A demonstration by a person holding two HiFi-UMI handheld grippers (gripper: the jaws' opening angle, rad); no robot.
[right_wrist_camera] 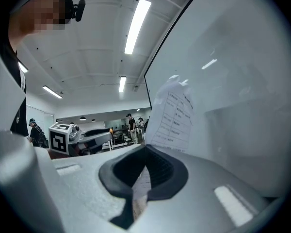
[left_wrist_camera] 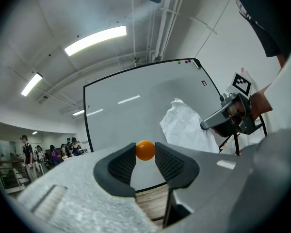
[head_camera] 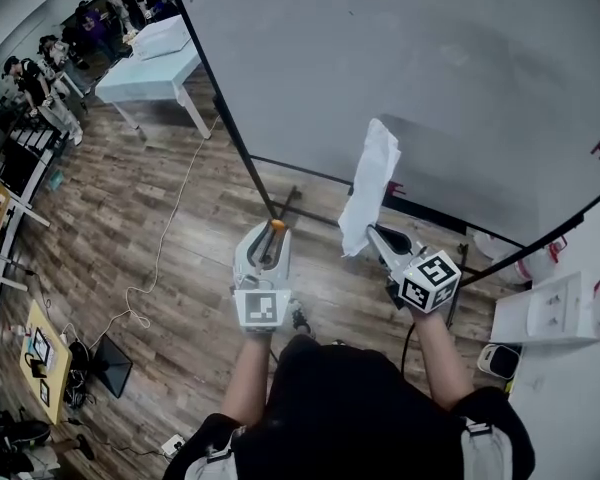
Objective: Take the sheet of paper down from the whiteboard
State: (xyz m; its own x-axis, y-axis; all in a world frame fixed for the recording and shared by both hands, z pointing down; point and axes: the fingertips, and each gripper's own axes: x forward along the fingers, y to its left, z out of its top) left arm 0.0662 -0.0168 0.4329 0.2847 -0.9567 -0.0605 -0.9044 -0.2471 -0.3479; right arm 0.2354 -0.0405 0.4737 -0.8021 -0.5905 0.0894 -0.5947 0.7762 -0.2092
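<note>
The whiteboard (head_camera: pixel 430 68) fills the upper right of the head view. A crumpled white sheet of paper (head_camera: pixel 370 183) hangs free in front of it, and my right gripper (head_camera: pixel 373 230) is shut on its lower edge. In the right gripper view the printed paper (right_wrist_camera: pixel 174 115) rises from between the closed jaws (right_wrist_camera: pixel 144 152) beside the whiteboard (right_wrist_camera: pixel 242 81). My left gripper (head_camera: pixel 273 230) is to the left, level, shut on a small orange ball (head_camera: pixel 277 225). The left gripper view shows the orange ball (left_wrist_camera: pixel 145 150) pinched between both pads, with the paper (left_wrist_camera: pixel 186 125) and right gripper (left_wrist_camera: pixel 218 120) beyond.
The whiteboard's stand foot (head_camera: pixel 285 206) rests on the wood floor just ahead of the grippers. A pale blue table (head_camera: pixel 150 73) and several people (head_camera: pixel 40 68) are at far left. A cable (head_camera: pixel 160 258) trails across the floor. A white unit (head_camera: pixel 555 308) stands at right.
</note>
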